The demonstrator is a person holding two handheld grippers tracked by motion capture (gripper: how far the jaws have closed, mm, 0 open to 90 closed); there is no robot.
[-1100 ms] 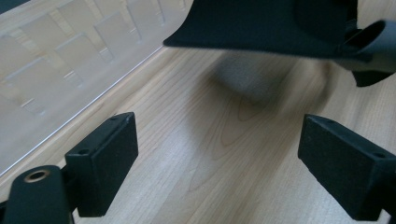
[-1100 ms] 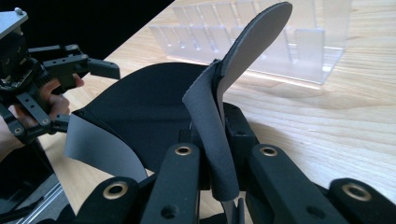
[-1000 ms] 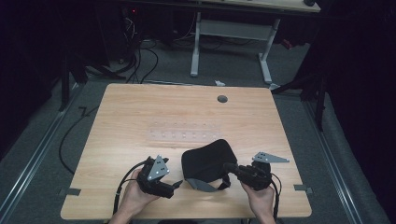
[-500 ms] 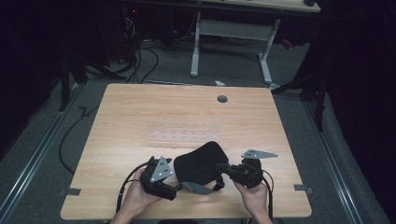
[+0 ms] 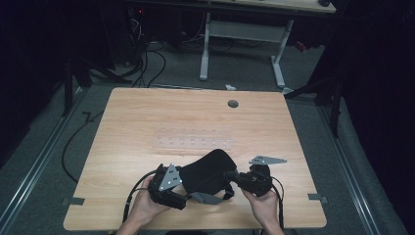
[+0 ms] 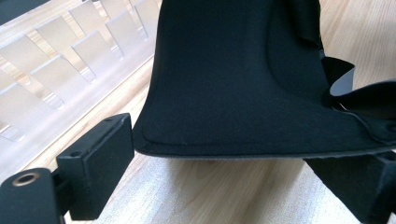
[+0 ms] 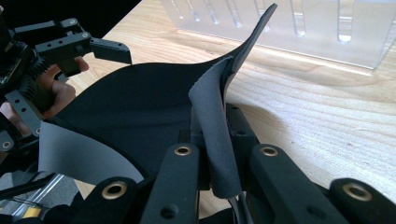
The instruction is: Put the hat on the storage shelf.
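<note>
High view: I have a black fabric pad (image 5: 205,171) raised between both grippers near the wooden table's (image 5: 147,117) front edge, short of the clear plastic rack (image 5: 193,142) lying flat at mid-table. My right gripper (image 5: 231,175) has its fingers (image 7: 243,135) pressed together on a grey-backed fold at the pad's edge, as the right gripper view confirms. My left gripper (image 5: 182,196) sits at the pad's opposite side; in the left gripper view its fingers (image 6: 100,163) stand spread, the pad's rounded rim lying between them, just beside one finger.
</note>
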